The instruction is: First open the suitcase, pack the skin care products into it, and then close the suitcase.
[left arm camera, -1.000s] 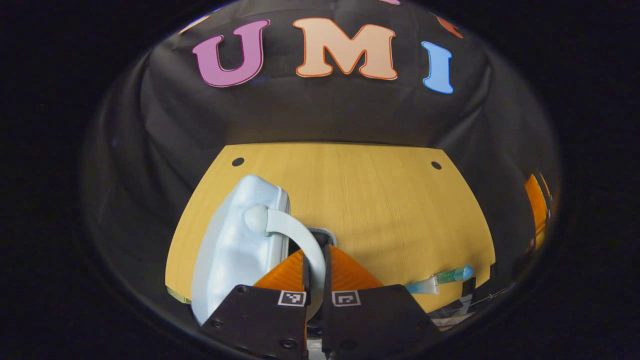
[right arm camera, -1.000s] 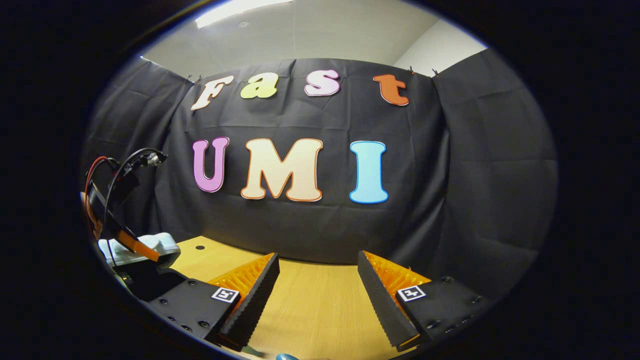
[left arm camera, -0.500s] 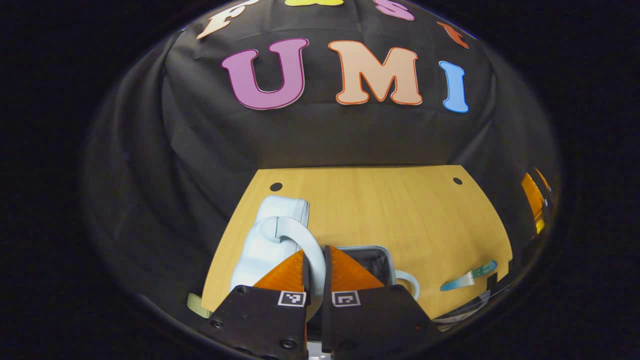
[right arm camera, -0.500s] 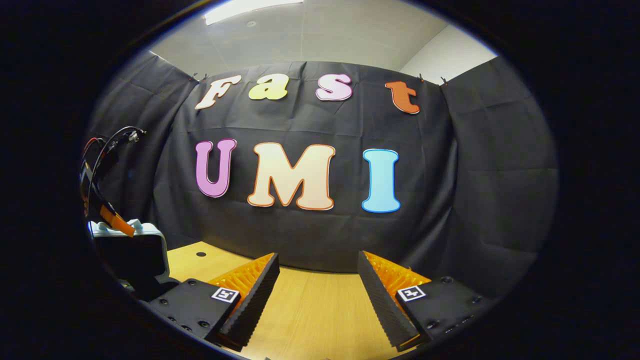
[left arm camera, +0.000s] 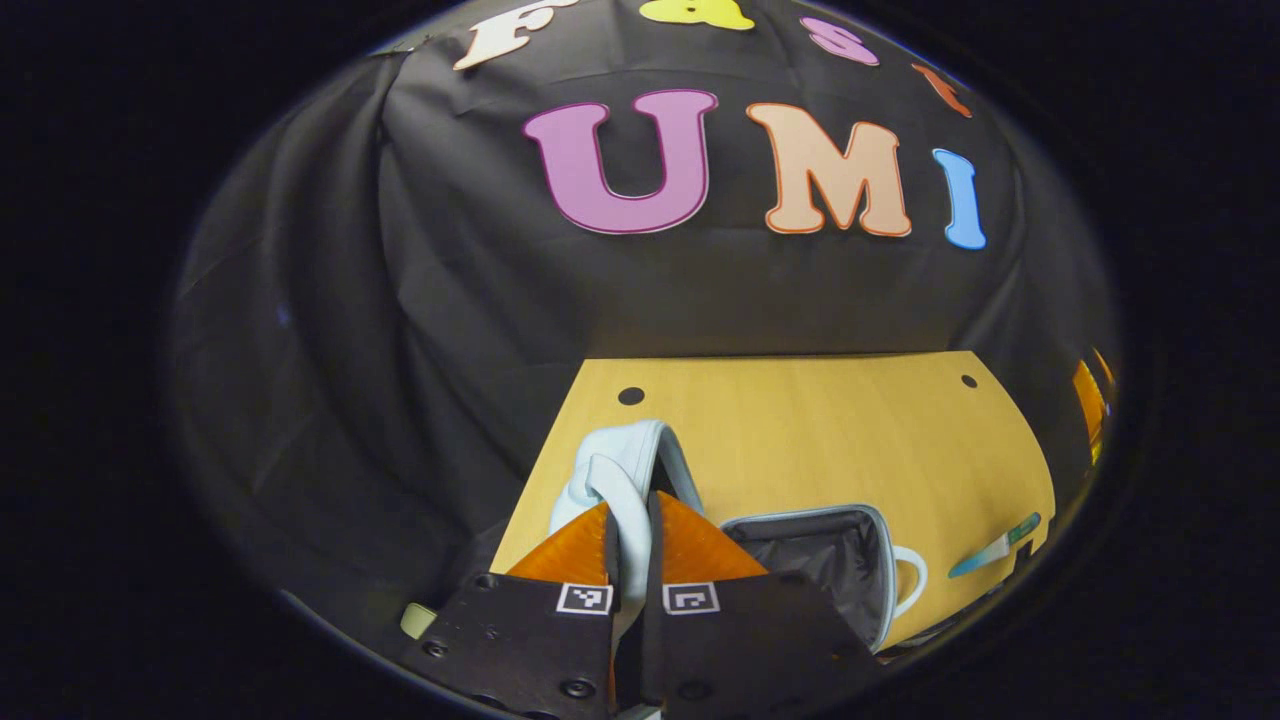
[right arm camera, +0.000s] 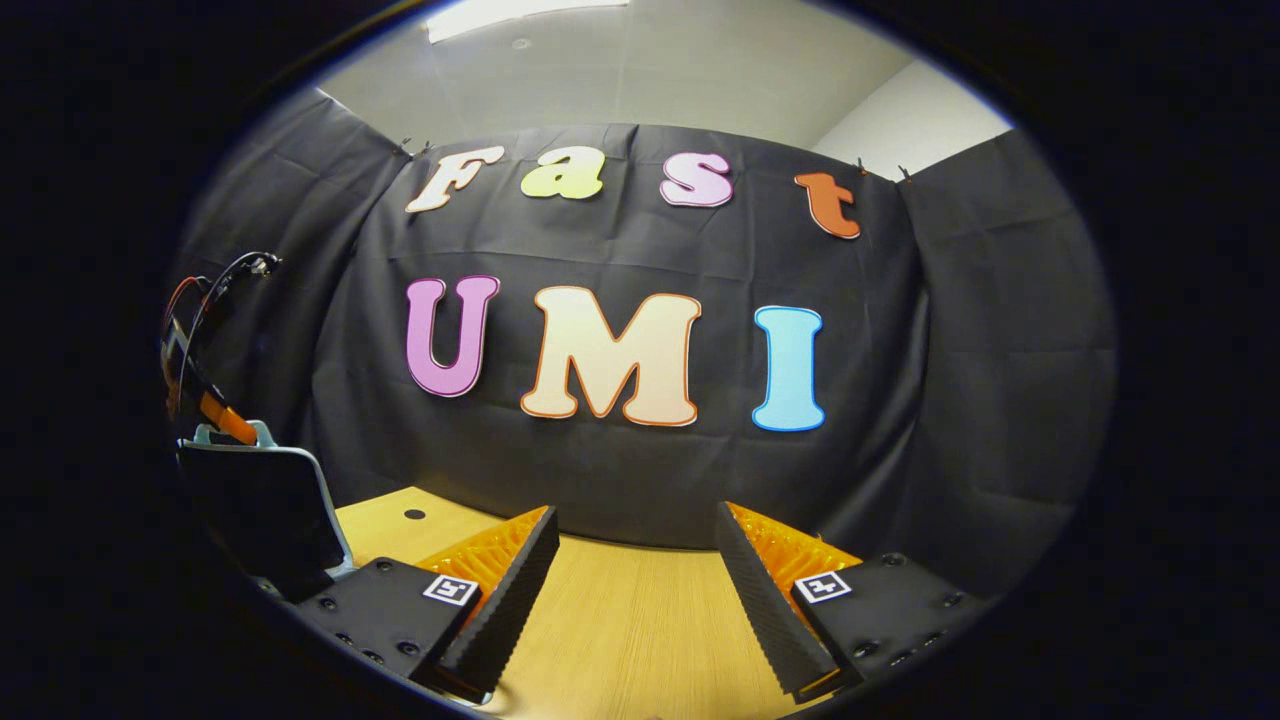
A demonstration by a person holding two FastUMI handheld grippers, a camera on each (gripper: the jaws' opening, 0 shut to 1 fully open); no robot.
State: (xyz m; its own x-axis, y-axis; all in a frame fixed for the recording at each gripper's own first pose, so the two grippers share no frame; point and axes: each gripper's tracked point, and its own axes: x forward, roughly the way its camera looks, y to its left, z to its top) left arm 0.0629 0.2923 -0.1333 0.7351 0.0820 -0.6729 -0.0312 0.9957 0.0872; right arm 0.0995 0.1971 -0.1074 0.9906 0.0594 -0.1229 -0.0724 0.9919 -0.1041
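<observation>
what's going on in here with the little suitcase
A person is opening the suitcase lid with the left gripper, jaws shut on the lid's handle. The lid stands raised; the dark lined base lies open on the table. The right gripper waits open. A tube lies nearby.

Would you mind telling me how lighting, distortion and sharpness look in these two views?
Left gripper view: dim, fisheye bends the table edge; suitcase interior dark. Right gripper view: bright ceiling light glares at the top, right gripper sharp, table evenly lit.
</observation>
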